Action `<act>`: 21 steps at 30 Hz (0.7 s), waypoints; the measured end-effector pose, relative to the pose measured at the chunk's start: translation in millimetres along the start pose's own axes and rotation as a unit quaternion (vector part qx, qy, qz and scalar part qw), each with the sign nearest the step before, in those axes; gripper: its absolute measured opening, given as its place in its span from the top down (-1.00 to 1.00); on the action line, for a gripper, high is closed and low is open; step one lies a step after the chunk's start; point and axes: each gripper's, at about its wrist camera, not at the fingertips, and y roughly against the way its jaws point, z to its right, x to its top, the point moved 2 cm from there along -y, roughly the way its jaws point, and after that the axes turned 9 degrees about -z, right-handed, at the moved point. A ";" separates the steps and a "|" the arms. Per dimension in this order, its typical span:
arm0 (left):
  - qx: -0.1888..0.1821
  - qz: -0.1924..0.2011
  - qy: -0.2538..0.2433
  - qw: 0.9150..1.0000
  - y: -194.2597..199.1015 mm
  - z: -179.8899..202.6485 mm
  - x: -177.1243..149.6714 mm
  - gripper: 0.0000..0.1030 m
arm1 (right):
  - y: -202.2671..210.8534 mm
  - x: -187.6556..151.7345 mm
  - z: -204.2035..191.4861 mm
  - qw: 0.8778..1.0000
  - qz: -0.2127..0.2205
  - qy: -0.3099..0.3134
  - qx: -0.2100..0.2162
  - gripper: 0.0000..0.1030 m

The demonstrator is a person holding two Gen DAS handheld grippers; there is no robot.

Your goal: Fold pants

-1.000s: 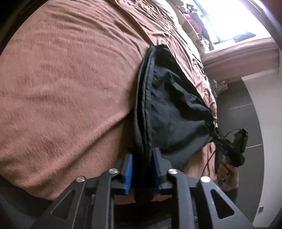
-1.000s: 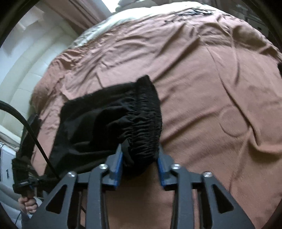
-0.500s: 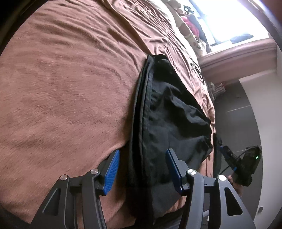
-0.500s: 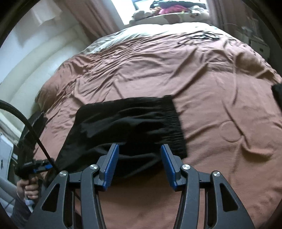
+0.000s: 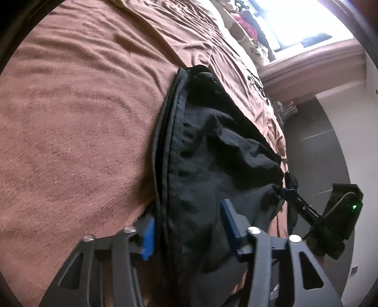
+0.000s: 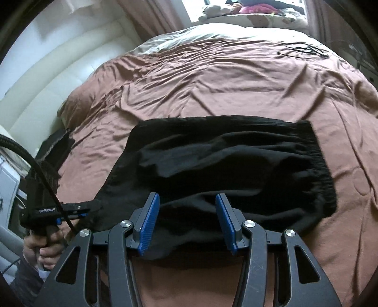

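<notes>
The black pants lie folded on the brown bedspread, with the elastic waistband at the right end. My right gripper hovers open over their near edge with nothing between its blue pads. In the left wrist view the pants stretch away from me. My left gripper straddles their hemmed edge; its jaws are closing with cloth between them, and the pads are not pressing on it. Each gripper shows in the other's view: the right gripper and the left gripper at the pants' corners.
A white padded headboard runs along the bed's left side. A black cable lies on the far right of the bed. Soft toys and clothes fill the window sill. Dark floor lies past the bed's edge.
Both grippers have let go of the pants, which now lie flat. The right gripper has drawn back from the waistband. The left jaws opened wide, then narrowed.
</notes>
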 end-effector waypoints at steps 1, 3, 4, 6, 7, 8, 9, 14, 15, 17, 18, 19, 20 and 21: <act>0.006 -0.002 -0.002 1.000 -1.3 0.3 1.2 0.38 | -4.6 1.3 -2.8 1.000 -0.002 0.002 0.000 0.08; 0.018 -0.004 -0.005 1.000 -2.3 0.6 3.3 0.69 | -14.3 0.0 -5.2 1.000 -0.010 0.004 -0.007 0.25; 0.022 -0.003 -0.006 1.000 -2.6 1.1 4.6 0.77 | -19.1 -0.8 -5.3 1.000 -0.016 0.005 -0.013 0.30; 0.025 0.006 -0.001 1.000 0.7 -1.2 7.1 0.81 | -30.8 -6.7 -7.3 0.999 -0.035 0.010 -0.026 0.40; 0.026 0.016 0.002 1.000 4.0 -3.0 8.1 0.82 | -36.3 -10.8 -9.1 0.998 -0.046 0.013 -0.030 0.43; 0.025 0.021 0.003 0.999 6.1 -3.8 8.9 0.82 | -45.7 -16.7 -9.5 0.997 -0.066 0.016 -0.038 0.51; 0.021 0.025 0.006 0.999 8.4 -5.7 9.4 0.82 | -51.9 -20.8 -9.6 0.996 -0.080 0.016 -0.042 0.53; 0.026 0.009 0.012 1.000 3.9 -8.2 6.8 0.82 | -49.4 -30.7 -9.9 0.993 -0.107 0.026 -0.042 0.54; 0.025 0.008 0.016 1.000 3.8 -8.8 6.2 0.82 | -44.3 -27.7 -9.6 0.994 -0.106 0.024 -0.032 0.54; 0.018 0.008 0.021 1.000 4.1 -9.9 5.9 0.80 | -32.9 -19.5 -11.2 0.995 -0.094 0.029 -0.022 0.54; 0.015 0.008 0.023 1.000 4.3 -10.5 5.8 0.78 | -28.1 -12.7 -12.5 0.996 -0.087 0.030 -0.021 0.54; 0.012 0.008 0.027 1.000 4.4 -11.4 5.6 0.76 | -25.5 -6.1 -14.3 0.996 -0.081 0.029 -0.020 0.54; 0.010 0.008 0.030 0.999 4.5 -11.8 5.4 0.72 | -24.0 2.5 -15.0 0.997 -0.074 0.027 -0.016 0.54; 0.006 0.009 0.034 0.999 5.0 -12.9 4.9 0.61 | -24.4 8.6 -14.6 0.997 -0.069 0.025 -0.018 0.54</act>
